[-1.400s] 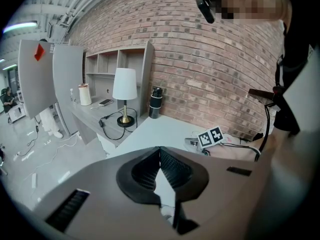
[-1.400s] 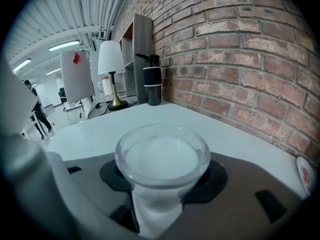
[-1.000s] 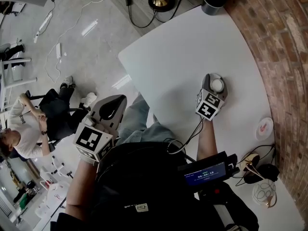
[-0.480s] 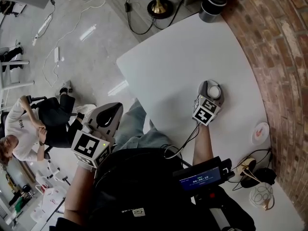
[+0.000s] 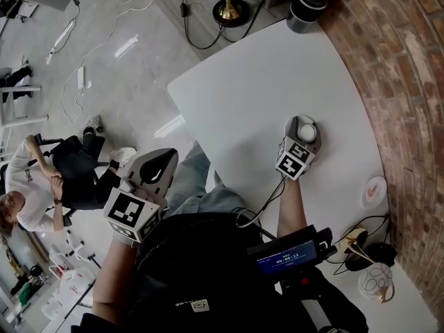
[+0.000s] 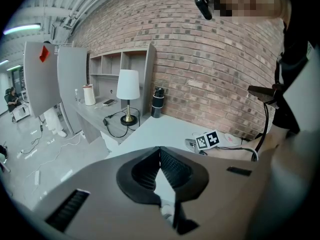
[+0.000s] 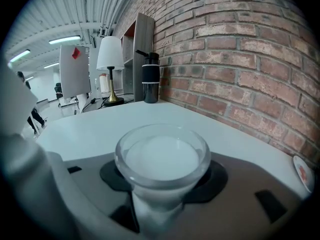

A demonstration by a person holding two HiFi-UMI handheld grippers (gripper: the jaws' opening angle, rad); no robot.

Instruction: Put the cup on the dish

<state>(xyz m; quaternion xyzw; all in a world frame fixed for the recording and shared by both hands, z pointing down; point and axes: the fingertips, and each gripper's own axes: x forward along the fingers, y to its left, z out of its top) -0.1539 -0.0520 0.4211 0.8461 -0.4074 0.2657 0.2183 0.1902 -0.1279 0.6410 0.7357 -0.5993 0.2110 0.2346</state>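
Over the white table (image 5: pixel 263 82) the right gripper (image 5: pixel 305 127) clasped the cup (image 7: pixel 162 156), needing a level carry to the edge-side dish (image 5: pixel 374 191); left gripper (image 6: pixel 160 156) closed, empty

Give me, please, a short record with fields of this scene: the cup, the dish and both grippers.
right gripper: jaws closed on the cup, over the white table
cup: clear glass, upright, held between the right jaws
dish: small, white, on the table near the brick wall, apart from the cup
left gripper: jaws together, nothing between them, held off the table's edge
task state: cup not yet on the dish
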